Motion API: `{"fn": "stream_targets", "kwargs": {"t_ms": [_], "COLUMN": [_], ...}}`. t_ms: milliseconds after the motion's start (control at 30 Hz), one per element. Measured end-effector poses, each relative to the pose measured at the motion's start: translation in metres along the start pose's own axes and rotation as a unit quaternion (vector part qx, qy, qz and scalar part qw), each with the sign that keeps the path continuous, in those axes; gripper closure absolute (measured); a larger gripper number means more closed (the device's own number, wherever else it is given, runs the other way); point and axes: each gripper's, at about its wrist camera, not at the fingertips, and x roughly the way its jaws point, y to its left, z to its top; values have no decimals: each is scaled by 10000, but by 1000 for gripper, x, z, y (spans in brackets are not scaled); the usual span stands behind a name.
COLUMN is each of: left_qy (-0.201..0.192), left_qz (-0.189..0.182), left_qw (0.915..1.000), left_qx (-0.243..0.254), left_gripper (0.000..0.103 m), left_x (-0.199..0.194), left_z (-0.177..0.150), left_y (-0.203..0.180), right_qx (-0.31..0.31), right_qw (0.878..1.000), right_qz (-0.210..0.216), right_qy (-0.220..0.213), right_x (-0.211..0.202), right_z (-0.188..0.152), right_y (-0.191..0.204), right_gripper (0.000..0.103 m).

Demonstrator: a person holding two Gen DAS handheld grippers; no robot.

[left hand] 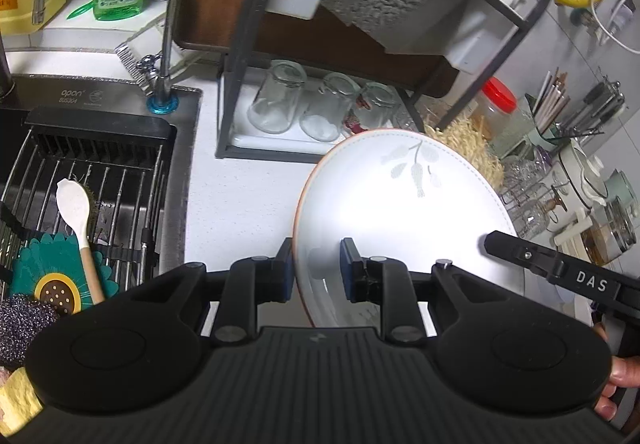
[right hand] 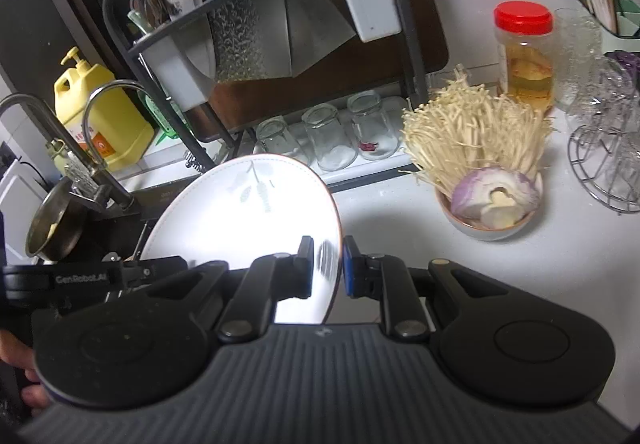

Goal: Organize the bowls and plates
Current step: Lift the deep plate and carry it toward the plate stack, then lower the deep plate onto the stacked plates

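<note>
A white plate [left hand: 400,204] with an orange rim and a grey leaf print is held tilted above the white counter. My left gripper [left hand: 316,268] is shut on its left rim, one blue pad on each face. My right gripper [right hand: 326,264] is shut on the opposite rim of the same plate [right hand: 240,212]. The right gripper's black body also shows in the left wrist view [left hand: 560,268], at the plate's right edge. The left gripper's body shows in the right wrist view [right hand: 80,276], at the plate's left.
A black dish rack [left hand: 280,24] with a cutting board stands behind, three upturned glasses [left hand: 320,108] under it. The sink [left hand: 80,184] with a drain rack and white spoon lies left. A bowl [right hand: 492,224] of enoki mushrooms and onion, a red-lidded jar [right hand: 524,52] and glassware stand right.
</note>
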Motion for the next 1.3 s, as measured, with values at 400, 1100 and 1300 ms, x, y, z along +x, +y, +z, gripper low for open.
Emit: {"fn": "stream_targets", "kwargs": {"t_ms": [400,1100,1300], "left_qy": [135,999,1277], "left_qz": [-3,98,146], "left_qw": [9998,9934,9904], "left_qx": [129,556,503], "left_gripper": [76,76,76], "left_x": [1,59,89], "left_z": [-16,-71,-85], "left_y": [-49,-127,-131], "right_qx": [293,752,757], "right_qw": [9994,9950,9934], "right_qz": [-56,-619,-788], "right_qy": [-191,213,333], "right_x": [-43,-68,-56], "right_z": [-16,-77,-88], "right_y": [-32,-117,-134], "right_gripper": [85,85,85]}}
